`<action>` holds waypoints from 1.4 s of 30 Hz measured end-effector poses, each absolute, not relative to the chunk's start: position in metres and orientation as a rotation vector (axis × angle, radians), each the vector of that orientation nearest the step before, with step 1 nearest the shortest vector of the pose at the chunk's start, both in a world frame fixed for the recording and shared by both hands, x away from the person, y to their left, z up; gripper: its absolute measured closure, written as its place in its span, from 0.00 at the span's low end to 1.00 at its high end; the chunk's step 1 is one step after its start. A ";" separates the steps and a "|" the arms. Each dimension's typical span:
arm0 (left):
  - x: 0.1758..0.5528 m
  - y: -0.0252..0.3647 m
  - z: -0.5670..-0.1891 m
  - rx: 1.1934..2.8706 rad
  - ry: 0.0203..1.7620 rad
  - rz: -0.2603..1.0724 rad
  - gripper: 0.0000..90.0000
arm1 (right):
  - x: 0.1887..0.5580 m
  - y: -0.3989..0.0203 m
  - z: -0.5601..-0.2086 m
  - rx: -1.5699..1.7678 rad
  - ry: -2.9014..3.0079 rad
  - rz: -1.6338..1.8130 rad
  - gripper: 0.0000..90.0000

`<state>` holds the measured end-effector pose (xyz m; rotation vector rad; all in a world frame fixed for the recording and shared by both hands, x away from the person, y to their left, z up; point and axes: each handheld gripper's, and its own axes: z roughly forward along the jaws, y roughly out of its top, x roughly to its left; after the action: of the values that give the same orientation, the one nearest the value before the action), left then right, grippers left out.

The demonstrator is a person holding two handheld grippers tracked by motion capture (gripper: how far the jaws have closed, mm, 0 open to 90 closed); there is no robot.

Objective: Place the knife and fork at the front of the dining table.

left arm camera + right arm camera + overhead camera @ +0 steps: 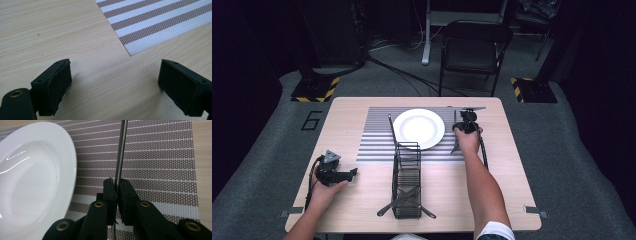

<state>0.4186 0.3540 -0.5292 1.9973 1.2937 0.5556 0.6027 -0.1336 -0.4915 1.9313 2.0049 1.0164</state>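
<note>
The metal utensil is pinched by its thin shaft between the closed jaws of the right gripper, and it's sitting low over the striped placemat, just to the right of the white plate. Looks like a table-setting job, so holding it by the handle and lining it up beside the plate makes sense: that's where a knife or similar would go. The left gripper is parked over the bare wooden table near the mat's corner with its jaws spread wide and nothing in them, probably just waiting its turn. The wire caddy in front of the person holds more cutlery, handy for both hands. Hard bits: the utensil's working end runs out of the right gripper view, and in the high view the hand covers most of it, so knife or fork is a guess.
</note>
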 end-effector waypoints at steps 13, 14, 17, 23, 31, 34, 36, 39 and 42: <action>0.419 0.354 -0.529 1.998 1.293 0.555 0.13 | 0.605 -0.128 -0.501 2.011 1.959 1.028 0.96; 0.419 0.354 -0.529 1.998 1.293 0.555 0.13 | 0.605 -0.128 -0.501 2.011 1.959 1.028 0.96; 0.419 0.354 -0.529 1.997 1.294 0.555 0.13 | 0.605 -0.126 -0.502 2.018 1.948 1.025 0.96; 0.419 0.354 -0.529 1.998 1.294 0.555 0.13 | 0.604 -0.127 -0.506 2.074 1.904 1.008 0.96; 0.419 0.353 -0.529 1.999 1.283 0.556 0.13 | 0.602 -0.128 -0.506 2.103 1.839 1.004 0.97; 0.419 0.353 -0.529 2.001 1.282 0.555 0.13 | 0.601 -0.129 -0.507 2.125 1.805 1.016 0.96; 0.419 0.354 -0.529 2.002 1.280 0.555 0.13 | 0.601 -0.130 -0.507 2.113 1.804 1.010 0.96; 0.419 0.354 -0.529 2.003 1.280 0.555 0.13 | 0.600 -0.130 -0.506 2.106 1.807 0.988 0.94; 0.419 0.354 -0.529 2.005 1.278 0.555 0.13 | 0.600 -0.131 -0.505 2.099 1.805 0.973 0.94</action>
<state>0.4187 0.3536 -0.5293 2.0049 1.2779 0.5552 0.6002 -0.1310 -0.5054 2.0986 1.8054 0.9733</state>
